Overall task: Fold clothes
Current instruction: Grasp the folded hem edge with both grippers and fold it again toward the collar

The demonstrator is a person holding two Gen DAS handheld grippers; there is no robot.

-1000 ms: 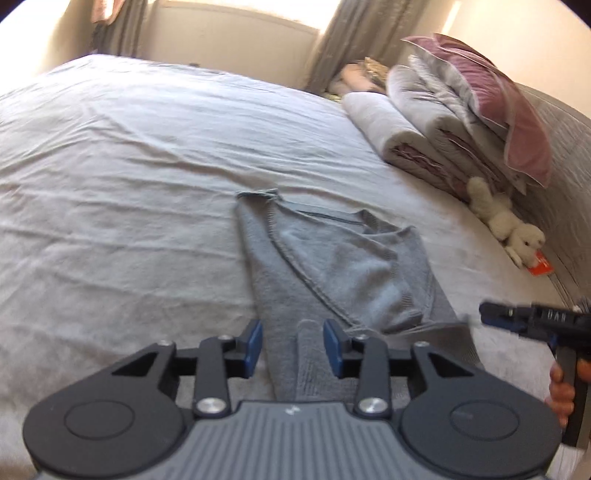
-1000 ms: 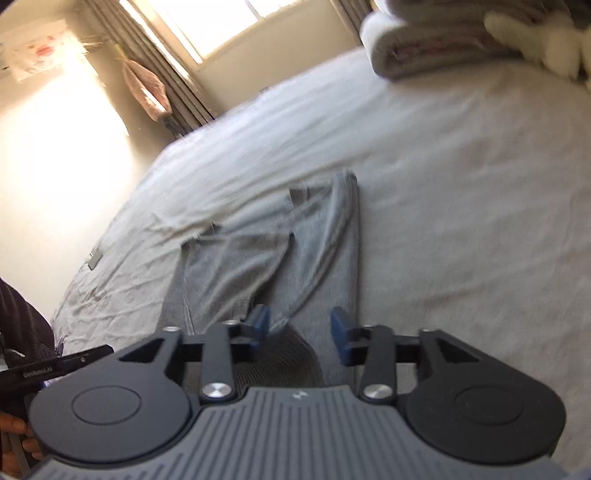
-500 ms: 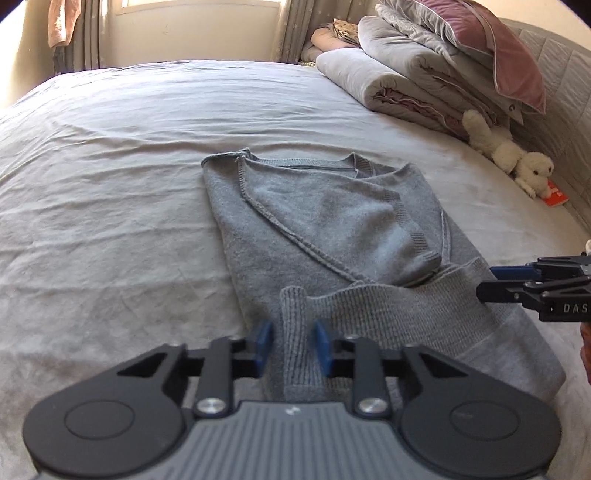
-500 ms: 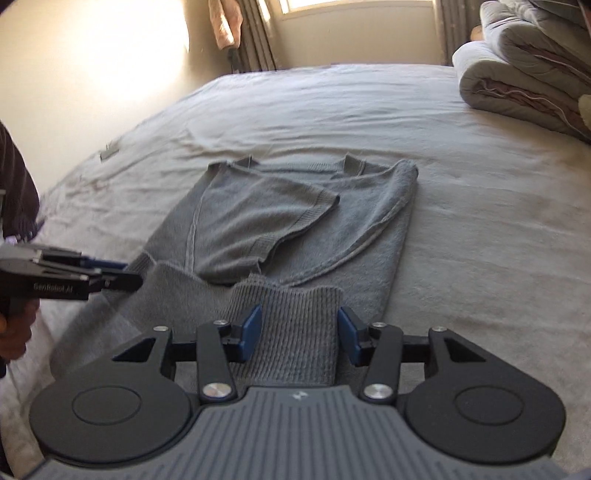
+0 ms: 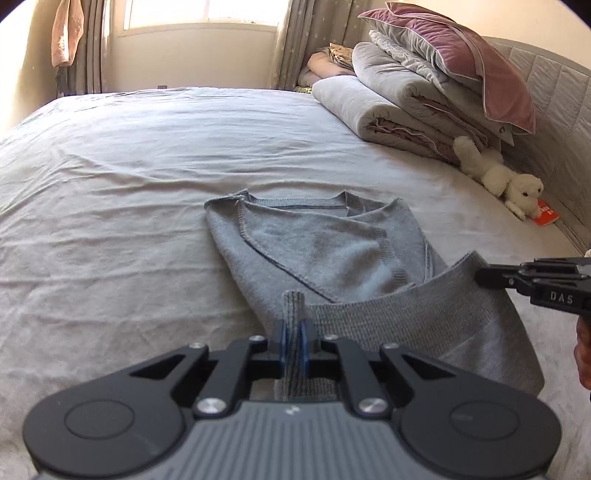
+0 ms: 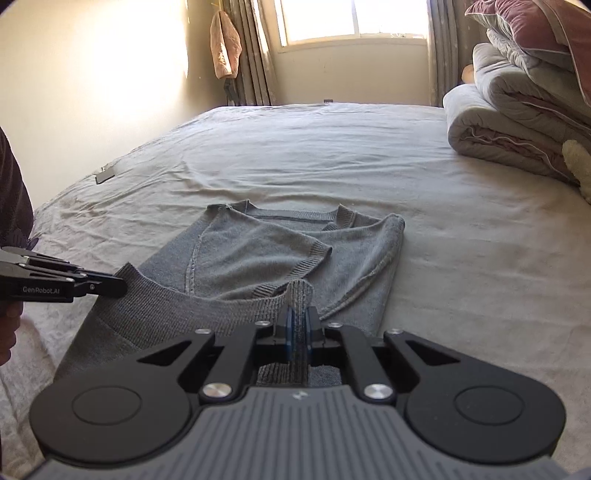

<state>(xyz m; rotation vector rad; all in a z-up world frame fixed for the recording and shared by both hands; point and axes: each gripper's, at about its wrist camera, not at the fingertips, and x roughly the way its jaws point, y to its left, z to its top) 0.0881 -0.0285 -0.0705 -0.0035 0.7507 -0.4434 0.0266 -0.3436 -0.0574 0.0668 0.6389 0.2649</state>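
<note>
A grey knit sweater (image 5: 325,254) lies on the bed with both sleeves folded over its front, collar at the far end. My left gripper (image 5: 293,334) is shut on the left corner of the ribbed hem (image 5: 388,317), which stands lifted off the sheet. In the right wrist view the same sweater (image 6: 258,258) shows, and my right gripper (image 6: 299,332) is shut on the hem's right corner (image 6: 299,295). Each gripper appears in the other's view, the right one (image 5: 484,277) and the left one (image 6: 118,287), both at the hem's ends.
The bed sheet (image 5: 129,184) spreads wide to the left and beyond the sweater. Rolled quilts and a pillow (image 5: 424,96) are stacked at the headboard, with a white plush toy (image 5: 506,177) and an orange card (image 5: 546,215) beside them. A window (image 6: 351,22) lies beyond the bed.
Both grippers have gone from open around the hem to shut on it. The hem has risen off the sheet, and both views have tilted up toward the window.
</note>
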